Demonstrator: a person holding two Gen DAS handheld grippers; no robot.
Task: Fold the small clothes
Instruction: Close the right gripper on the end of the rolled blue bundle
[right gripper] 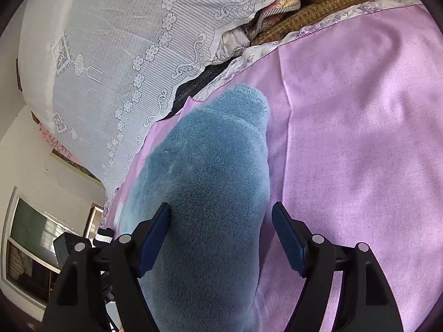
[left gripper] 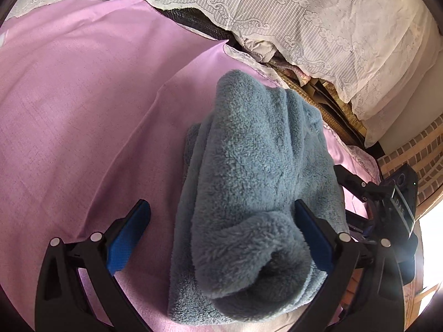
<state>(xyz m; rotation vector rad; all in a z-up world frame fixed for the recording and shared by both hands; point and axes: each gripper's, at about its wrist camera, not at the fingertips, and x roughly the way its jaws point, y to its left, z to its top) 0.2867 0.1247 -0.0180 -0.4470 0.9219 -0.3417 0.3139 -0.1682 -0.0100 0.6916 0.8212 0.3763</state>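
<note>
Both grippers stand open around a folded blue fleece garment on the pink sheet.

The fluffy grey-blue fleece garment [left gripper: 249, 193] lies bunched in a thick roll on the smooth pink bedsheet [left gripper: 83, 110], between the blue-padded fingers [left gripper: 130, 238] of the left gripper [left gripper: 221, 235], which stand wide, one pad brushing the pile without clamping. The right gripper [right gripper: 221, 238] likewise straddles the far end with spread fingers [right gripper: 288, 238], seemingly letting the fold settle flat. A white lace cover [right gripper: 124, 55] hangs beyond the fingertips, clear of the work.
</note>
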